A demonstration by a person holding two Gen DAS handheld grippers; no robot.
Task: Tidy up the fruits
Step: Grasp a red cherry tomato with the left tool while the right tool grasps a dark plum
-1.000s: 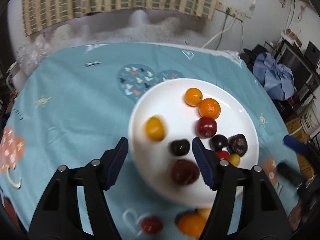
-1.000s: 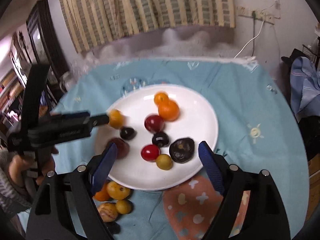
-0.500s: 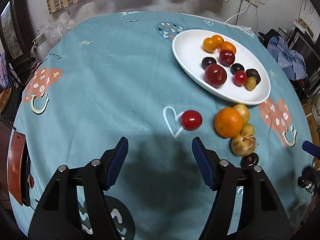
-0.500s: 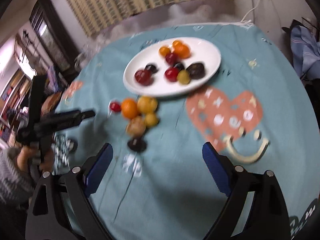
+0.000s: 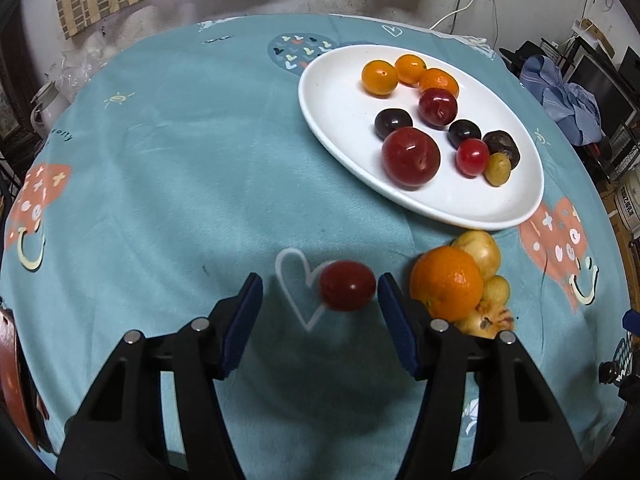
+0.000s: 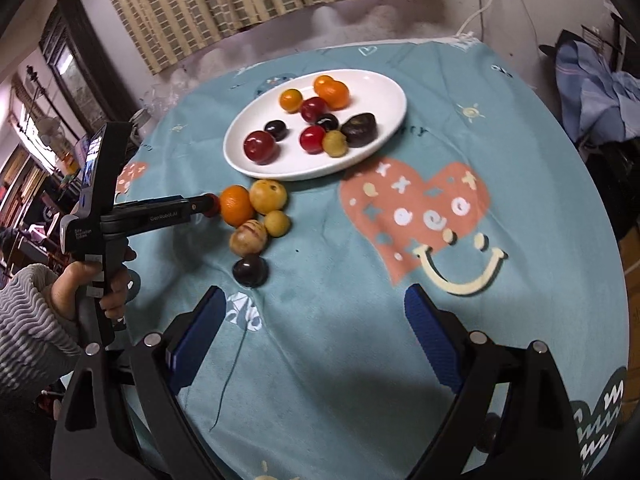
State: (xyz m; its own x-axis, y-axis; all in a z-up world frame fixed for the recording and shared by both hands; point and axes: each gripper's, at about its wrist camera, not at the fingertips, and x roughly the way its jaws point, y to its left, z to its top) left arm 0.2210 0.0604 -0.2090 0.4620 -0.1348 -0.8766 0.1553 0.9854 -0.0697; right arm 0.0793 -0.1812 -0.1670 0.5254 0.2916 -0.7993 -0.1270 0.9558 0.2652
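Small red fruit (image 5: 347,291) sitting on the teal tablecloth (image 5: 168,168), near the white plate (image 5: 332,120), right between the blue pads of the left gripper (image 5: 320,312). Jaws just been closing in, but not pinching yet: right pad about touching, clear gap on the left. Looks light, smooth, round, probably thin-skinned, so likely to roll or squirt out. Best taken across the widest part, gently. Fruit itself a bit blurred, so can't say for sure what kind. Right gripper (image 6: 312,324) spread wide, nothing in it, hovering near a dark fruit (image 6: 250,271). Orange (image 5: 447,283) and yellowish pieces partly hidden behind the left gripper's right finger. From the right wrist view, red fruit mostly covered by the gripper tip.
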